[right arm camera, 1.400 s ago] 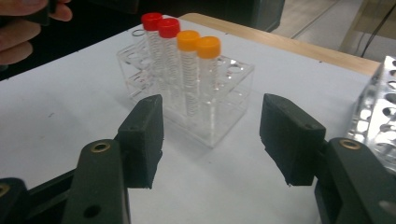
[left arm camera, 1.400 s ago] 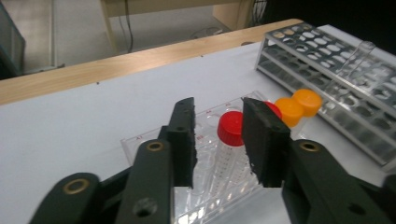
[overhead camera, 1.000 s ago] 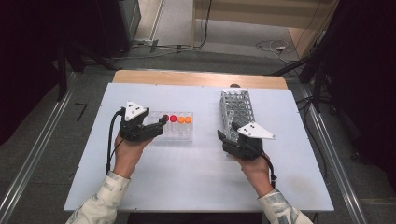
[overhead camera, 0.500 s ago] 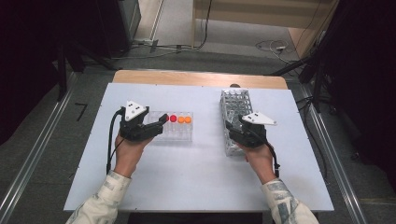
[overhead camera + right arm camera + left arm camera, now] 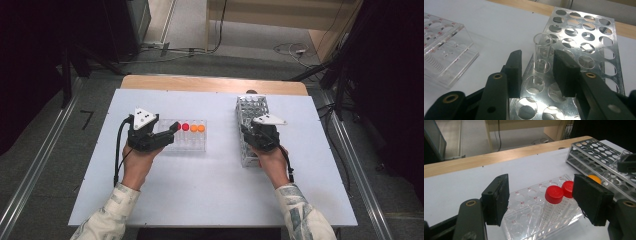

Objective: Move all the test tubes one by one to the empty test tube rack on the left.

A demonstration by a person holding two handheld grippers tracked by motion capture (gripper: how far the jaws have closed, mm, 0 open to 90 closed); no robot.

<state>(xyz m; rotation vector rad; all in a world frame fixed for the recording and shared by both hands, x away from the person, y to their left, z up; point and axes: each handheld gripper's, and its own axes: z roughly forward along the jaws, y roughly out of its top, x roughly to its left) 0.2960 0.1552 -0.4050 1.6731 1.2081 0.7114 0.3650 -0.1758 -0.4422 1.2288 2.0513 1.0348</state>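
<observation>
At a white table [image 5: 210, 195], a person in pale patterned sleeves works two hand-held grippers. Nearest in the right gripper view, the right gripper [image 5: 537, 68] has its black jaws on either side of a clear, uncapped glass test tube [image 5: 542, 52] that stands upright in a hole of the perforated metal test-tube rack [image 5: 584, 45]. The jaws have just been closing; a gap remains on each side of the tube, so the pads are not yet pressing on it. From above, this gripper sits over the near half of the rack, to the right of the table's middle.

The left gripper [image 5: 540, 202] hovers with its jaws parted and nothing held. Just beyond its pads lies a clear plastic tube rack [image 5: 529, 220] holding two upright red-capped centrifuge tubes [image 5: 554, 195]; an orange cap [image 5: 595, 179] peeks from behind the right pad. In the high view the plastic rack lies left of the table's middle, well apart from the metal one.

Beyond the white tabletop runs a wooden edge [image 5: 210, 84], then grey floor with cables.
</observation>
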